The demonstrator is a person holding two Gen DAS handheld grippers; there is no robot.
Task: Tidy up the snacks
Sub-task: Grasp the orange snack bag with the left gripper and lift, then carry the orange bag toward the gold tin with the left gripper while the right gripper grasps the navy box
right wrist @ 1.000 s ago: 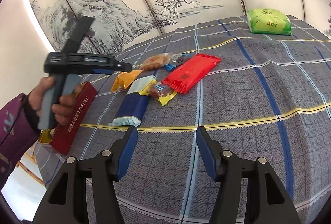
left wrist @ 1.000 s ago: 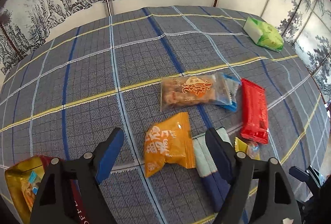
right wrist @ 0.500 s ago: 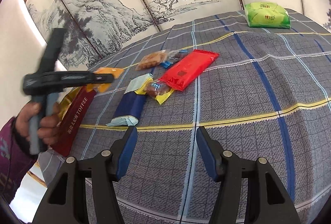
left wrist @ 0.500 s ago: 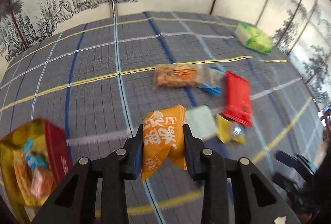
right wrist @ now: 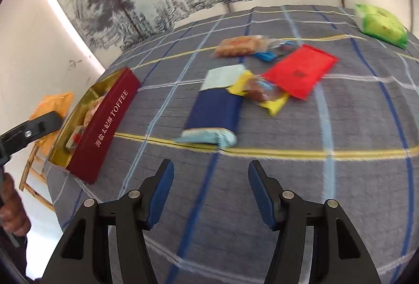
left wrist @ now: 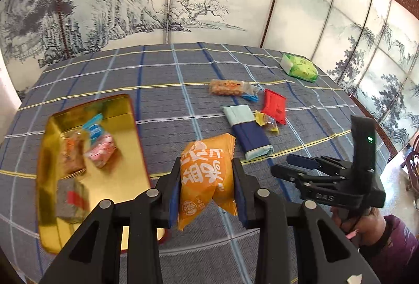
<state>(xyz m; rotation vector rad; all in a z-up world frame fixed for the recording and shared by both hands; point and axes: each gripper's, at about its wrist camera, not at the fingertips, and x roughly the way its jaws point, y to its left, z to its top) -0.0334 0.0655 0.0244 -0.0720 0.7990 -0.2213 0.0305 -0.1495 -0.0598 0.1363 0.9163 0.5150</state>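
My left gripper [left wrist: 207, 166] is shut on an orange snack packet [left wrist: 207, 179], held above the plaid cloth just right of the open toffee tin [left wrist: 117, 179]. The tin is gold inside with dark red walls [right wrist: 104, 126] and holds several wrapped snacks. In the right wrist view the orange packet [right wrist: 52, 103] shows at the far left behind the tin. My right gripper [right wrist: 210, 171] stands open over bare cloth, short of a navy and pale-blue packet [right wrist: 214, 111]. It also appears in the left wrist view as the right gripper [left wrist: 296, 166], held by a hand.
Beyond the navy packet [left wrist: 248, 134] lie a yellow candy [right wrist: 264, 92], a red packet [right wrist: 301, 69], a brown cracker pack [right wrist: 238, 45] and a small blue wrapper [right wrist: 265, 55]. A green pack [right wrist: 382, 24] sits far right. A painted screen stands behind the table.
My left gripper shut on the orange packet, lifted it off the cloth and carried it left to the tin. My right gripper swung left, closer to the navy packet.
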